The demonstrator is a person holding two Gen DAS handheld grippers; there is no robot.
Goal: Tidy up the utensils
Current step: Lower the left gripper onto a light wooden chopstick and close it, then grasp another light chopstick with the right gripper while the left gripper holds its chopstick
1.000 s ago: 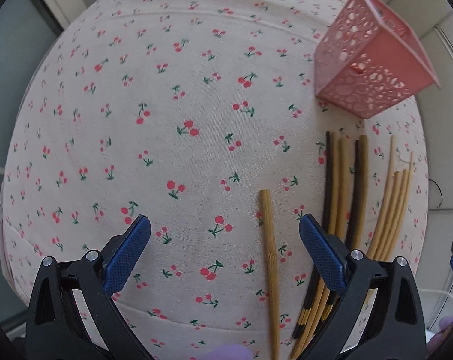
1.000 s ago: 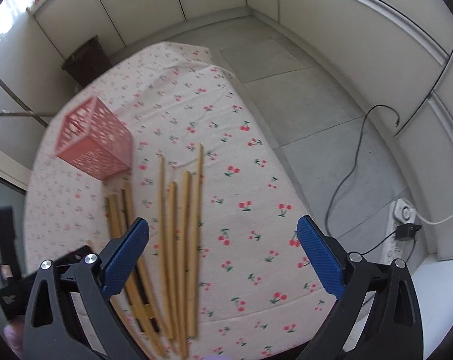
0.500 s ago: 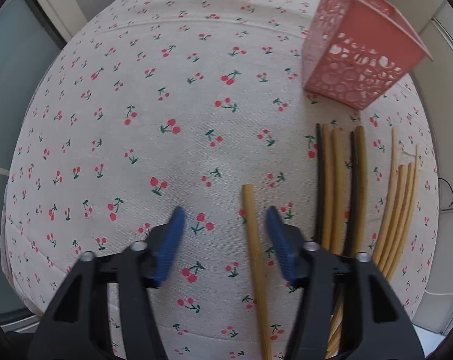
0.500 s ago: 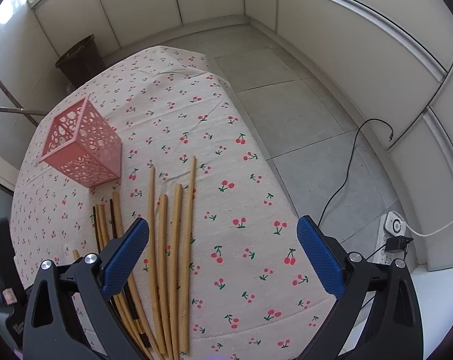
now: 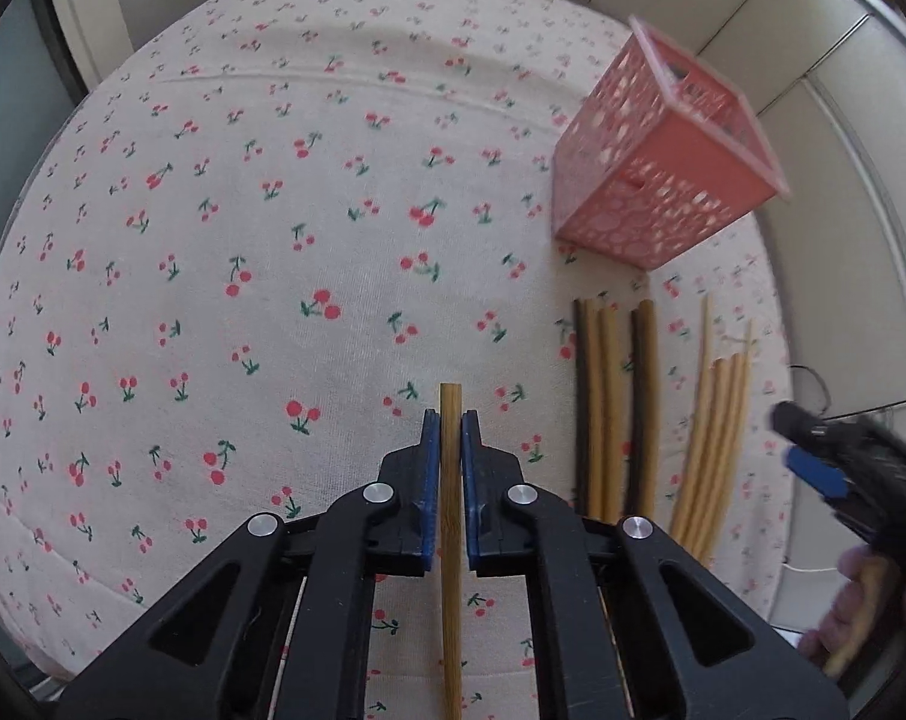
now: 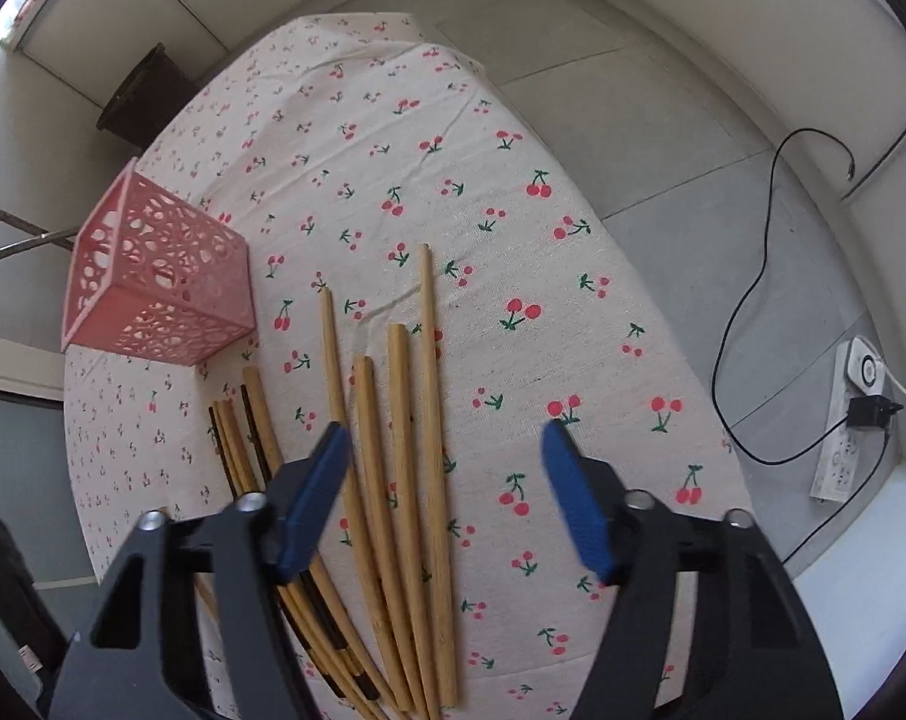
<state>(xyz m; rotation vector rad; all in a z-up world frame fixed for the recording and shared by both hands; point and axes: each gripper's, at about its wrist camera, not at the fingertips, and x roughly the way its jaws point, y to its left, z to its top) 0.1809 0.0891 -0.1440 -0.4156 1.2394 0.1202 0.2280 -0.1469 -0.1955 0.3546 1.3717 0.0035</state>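
My left gripper is shut on a single bamboo chopstick that lies on the cherry-print tablecloth. To its right lie a group of dark and tan chopsticks and a group of light bamboo chopsticks. A pink perforated holder stands beyond them. My right gripper is open above the light bamboo chopsticks; its fingers touch nothing. The pink holder is at the left in the right wrist view, with the dark and tan group below it.
The table edge drops to a tiled floor on the right. A black cable and a white power strip lie on the floor. A dark bin stands beyond the table.
My left gripper has closed onto the single chopstick. My right gripper has moved lower and closer over the light chopsticks, its jaws narrower than before.
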